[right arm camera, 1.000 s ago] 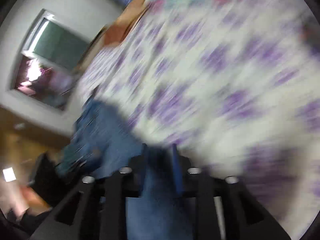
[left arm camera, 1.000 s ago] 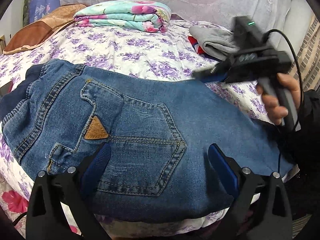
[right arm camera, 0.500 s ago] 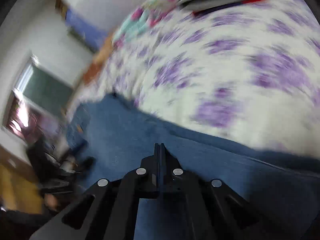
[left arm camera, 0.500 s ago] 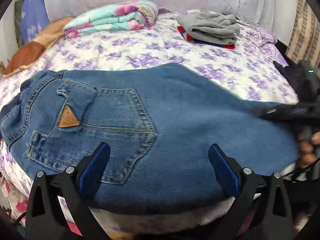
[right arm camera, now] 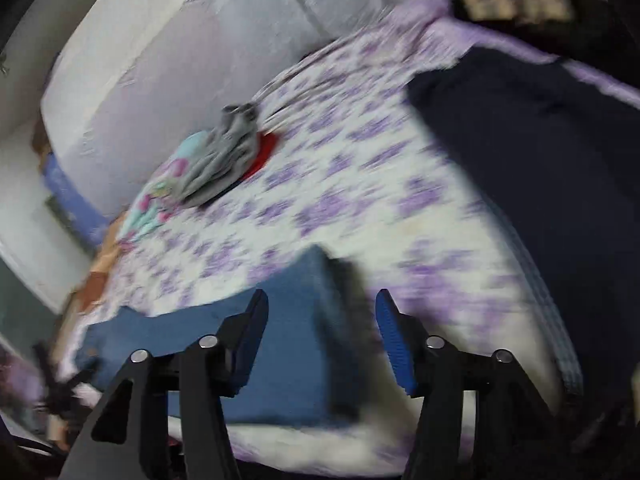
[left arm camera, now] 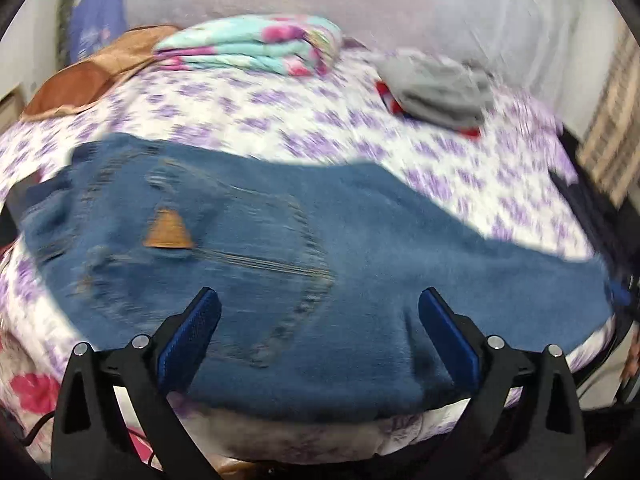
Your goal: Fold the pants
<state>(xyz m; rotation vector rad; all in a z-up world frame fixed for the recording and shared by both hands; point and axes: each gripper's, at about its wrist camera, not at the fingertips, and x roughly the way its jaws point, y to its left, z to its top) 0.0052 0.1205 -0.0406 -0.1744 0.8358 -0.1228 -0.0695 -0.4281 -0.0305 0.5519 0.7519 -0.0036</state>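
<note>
Left wrist view: your left gripper (left arm camera: 318, 332) hovers wide over the jeans (left arm camera: 360, 280), spread flat on the floral bed (left arm camera: 280, 128).
Right wrist view: your right gripper (right arm camera: 320, 332), clamped half a second ago, has just opened over the leg end; nothing pinched, regrasp pending.

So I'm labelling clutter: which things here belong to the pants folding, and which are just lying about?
Job: jeans; left gripper; right gripper.
Lying about: floral quilt; grey garment; brown cushion; dark cloth.
</note>
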